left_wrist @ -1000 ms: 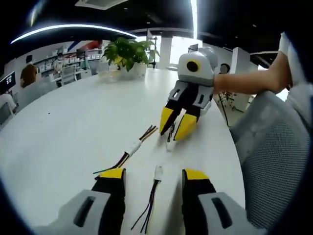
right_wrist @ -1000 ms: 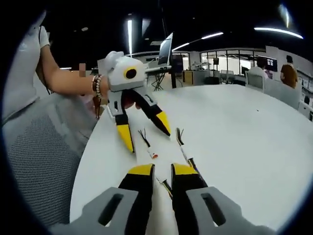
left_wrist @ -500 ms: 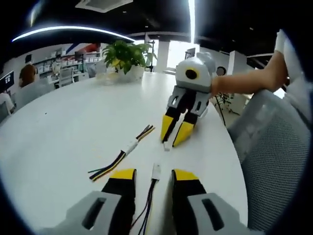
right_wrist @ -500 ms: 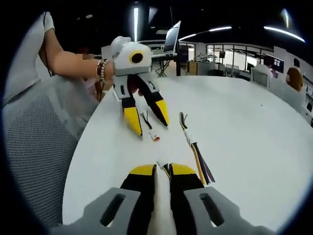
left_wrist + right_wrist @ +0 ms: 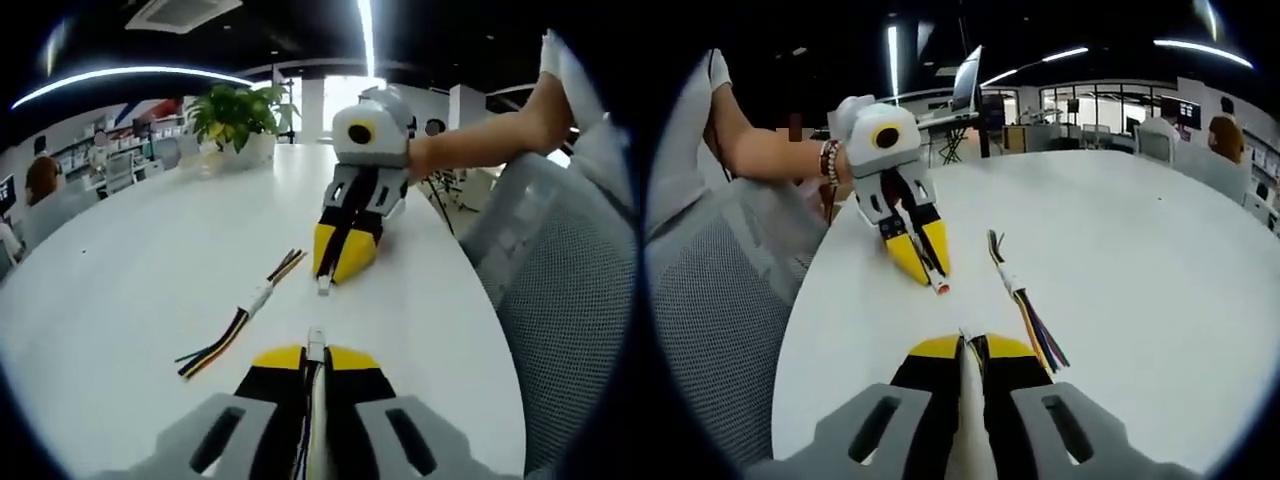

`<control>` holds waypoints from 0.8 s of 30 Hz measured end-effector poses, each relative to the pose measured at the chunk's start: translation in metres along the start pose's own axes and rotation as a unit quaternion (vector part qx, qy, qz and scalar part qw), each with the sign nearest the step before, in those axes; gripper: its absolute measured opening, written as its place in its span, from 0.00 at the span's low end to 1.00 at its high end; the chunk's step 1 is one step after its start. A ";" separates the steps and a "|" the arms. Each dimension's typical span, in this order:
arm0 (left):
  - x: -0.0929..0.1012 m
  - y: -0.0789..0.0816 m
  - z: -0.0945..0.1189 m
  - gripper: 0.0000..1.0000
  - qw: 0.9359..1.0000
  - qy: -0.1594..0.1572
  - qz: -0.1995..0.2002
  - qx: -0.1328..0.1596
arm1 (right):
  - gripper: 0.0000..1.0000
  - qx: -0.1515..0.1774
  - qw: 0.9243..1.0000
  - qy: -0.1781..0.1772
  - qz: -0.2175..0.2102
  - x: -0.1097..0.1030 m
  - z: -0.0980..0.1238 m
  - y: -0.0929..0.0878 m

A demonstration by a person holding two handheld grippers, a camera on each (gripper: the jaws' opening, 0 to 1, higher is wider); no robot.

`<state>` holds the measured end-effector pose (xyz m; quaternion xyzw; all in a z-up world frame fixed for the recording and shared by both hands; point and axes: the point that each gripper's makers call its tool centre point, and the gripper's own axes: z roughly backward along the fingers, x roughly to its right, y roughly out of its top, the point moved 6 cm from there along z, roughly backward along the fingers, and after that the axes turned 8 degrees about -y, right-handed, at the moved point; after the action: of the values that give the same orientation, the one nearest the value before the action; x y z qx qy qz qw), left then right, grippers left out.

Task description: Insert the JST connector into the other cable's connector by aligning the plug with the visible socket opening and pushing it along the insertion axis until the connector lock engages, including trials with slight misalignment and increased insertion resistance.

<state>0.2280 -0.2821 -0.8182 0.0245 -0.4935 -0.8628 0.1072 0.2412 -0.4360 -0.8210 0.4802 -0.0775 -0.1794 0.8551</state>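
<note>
Table [image 5: 130, 260]: white, round-edged, the landmark for all below
Chair [image 5: 570, 300]: grey mesh, beside the table's edge
Plant [image 5: 232, 112]: potted, at the table's far side
Right gripper [image 5: 962, 352]: low over the table's near edge, jaws closed on a cable's connector [image 5: 323, 284]
Left gripper [image 5: 310, 355]: low over the same edge, facing the right one, jaws closed on the plug [image 5: 315, 343]
Spare cable [image 5: 240, 318]: multicoloured, flat on the table beside both grippers

A round white desk [image 5: 130, 260] carries a leafy green potted plant [image 5: 232, 115] at its far edge. Beside the desk stands a grey mesh office chair [image 5: 565, 290]. Beyond the desk stands an open laptop [image 5: 968, 80].
</note>
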 end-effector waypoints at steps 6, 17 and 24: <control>-0.002 0.005 -0.001 0.00 1.000 -0.003 -0.003 -0.012 | 0.03 0.017 0.999 -0.007 0.033 -0.002 -0.001 0.016; -0.005 0.019 0.003 0.00 0.999 0.014 0.015 0.026 | 0.03 -0.002 0.992 -0.013 0.122 -0.013 -0.009 0.034; -0.004 0.020 0.000 0.00 1.000 0.015 0.002 0.012 | 0.03 -0.014 0.991 -0.018 0.130 -0.013 -0.012 0.033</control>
<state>0.2353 -0.2906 -0.8012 0.0374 -0.5024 -0.8560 0.1164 0.2408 -0.4064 -0.7987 0.4510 -0.1519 -0.0764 0.8762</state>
